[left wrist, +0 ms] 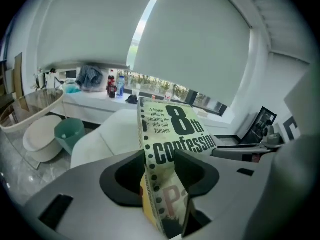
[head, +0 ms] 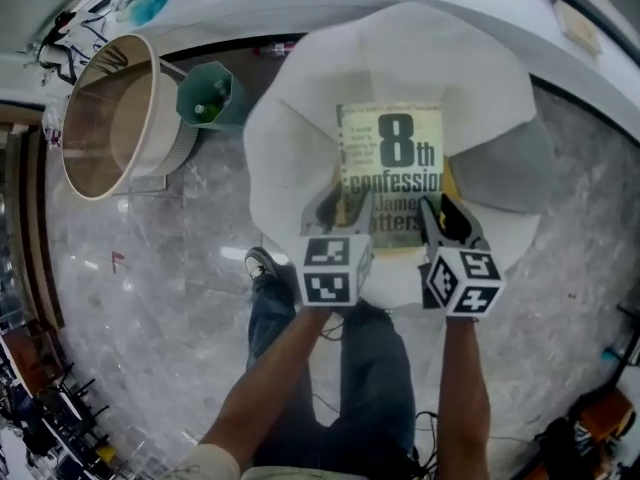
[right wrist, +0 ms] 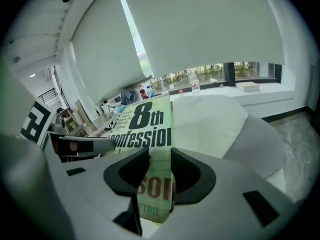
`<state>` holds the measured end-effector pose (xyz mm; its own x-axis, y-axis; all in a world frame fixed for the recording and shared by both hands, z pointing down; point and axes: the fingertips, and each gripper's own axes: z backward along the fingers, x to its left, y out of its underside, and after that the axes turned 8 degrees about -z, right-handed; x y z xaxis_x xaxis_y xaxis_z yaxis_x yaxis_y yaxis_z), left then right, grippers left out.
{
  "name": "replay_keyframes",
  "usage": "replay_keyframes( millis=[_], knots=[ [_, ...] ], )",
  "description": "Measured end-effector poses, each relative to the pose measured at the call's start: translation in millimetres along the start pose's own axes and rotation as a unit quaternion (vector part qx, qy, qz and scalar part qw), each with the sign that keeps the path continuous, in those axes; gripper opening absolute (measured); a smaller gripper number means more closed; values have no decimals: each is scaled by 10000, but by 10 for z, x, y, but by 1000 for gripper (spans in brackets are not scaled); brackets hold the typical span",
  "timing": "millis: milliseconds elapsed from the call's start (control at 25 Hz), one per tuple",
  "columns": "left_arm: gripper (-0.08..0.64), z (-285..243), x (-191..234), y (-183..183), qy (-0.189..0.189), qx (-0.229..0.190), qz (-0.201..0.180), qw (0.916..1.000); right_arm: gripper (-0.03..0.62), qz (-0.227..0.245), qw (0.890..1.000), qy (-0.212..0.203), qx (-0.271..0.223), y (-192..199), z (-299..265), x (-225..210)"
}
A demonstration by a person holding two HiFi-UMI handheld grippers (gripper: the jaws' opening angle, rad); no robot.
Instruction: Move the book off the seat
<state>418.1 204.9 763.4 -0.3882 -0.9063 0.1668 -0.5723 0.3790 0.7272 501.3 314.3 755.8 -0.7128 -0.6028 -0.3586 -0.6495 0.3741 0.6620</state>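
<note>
Head view: book (head: 392,168), pale green cover with black lettering, face up over the white seat (head: 300,138), extending forward from both sets of jaws.

Left gripper (head: 335,208): jaws pinching the book's near left edge. In the left gripper view the cover (left wrist: 175,129) stands between them.

Right gripper (head: 445,218): jaws clamped on the near right edge, confirmed in the right gripper view.

Green bin (head: 212,96): on the floor, left of and beyond the left jaws.

Contact between book and cushion: cannot tell.
</note>
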Motion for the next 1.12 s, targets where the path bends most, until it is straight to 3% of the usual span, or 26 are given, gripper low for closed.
replay_keyframes(
  millis=[160, 360, 560, 800, 1120],
  knots=[
    [193, 610, 221, -658, -139, -442, -130, 9988, 144, 149, 9989, -112, -426, -568, 348, 605],
    [193, 1366, 577, -1486, -394, -1002, -189, 9940, 144, 671, 9929, -360, -909, -1363, 703, 1418],
    [193, 2216, 1036, -2079, -685, -1456, -157, 9868, 144, 993, 9855, -606, -1233, -1916, 1040, 2347],
    [193, 3238, 1728, -2714, -1186, -2032, -292, 9715, 144, 1310, 9711, -1156, -1624, -2478, 1271, 3549],
    [193, 4401, 2881, -3046, -1863, -2621, -221, 9466, 144, 1733, 9490, -1817, -1906, -2784, 1295, 5199]
  ],
)
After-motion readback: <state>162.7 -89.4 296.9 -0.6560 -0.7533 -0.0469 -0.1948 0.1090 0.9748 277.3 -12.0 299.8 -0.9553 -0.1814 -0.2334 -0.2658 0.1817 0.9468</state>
